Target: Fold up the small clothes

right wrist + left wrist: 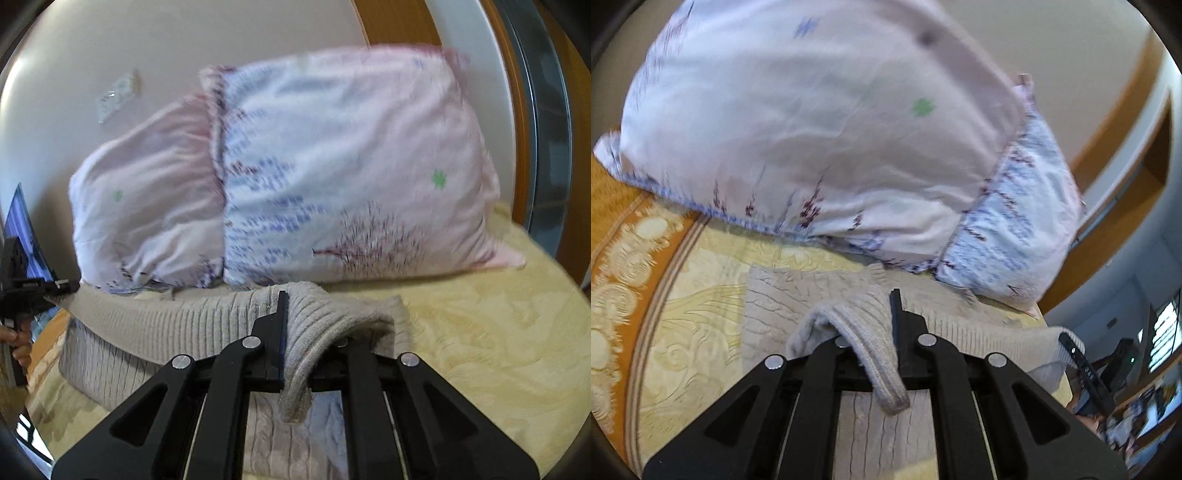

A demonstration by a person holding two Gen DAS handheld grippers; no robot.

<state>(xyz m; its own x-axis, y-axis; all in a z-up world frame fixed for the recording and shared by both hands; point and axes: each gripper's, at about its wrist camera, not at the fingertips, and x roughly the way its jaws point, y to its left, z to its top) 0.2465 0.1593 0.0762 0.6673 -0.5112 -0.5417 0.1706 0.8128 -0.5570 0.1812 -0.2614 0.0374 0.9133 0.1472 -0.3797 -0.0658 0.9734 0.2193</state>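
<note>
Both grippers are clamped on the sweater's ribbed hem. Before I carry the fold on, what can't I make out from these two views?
- Left wrist: left gripper has one finger buried under the sweater.
- Right wrist: right gripper likewise, right-hand finger covered by knit.
- Both: the gripper frames cut off the sweater's near part.
- Pillows are motion-blurred.

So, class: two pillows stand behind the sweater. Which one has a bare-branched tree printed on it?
The blue-and-white pillow in front, with a dark reddish tree low on its face. The pink pillow tucked behind it looks mostly plain.
</note>
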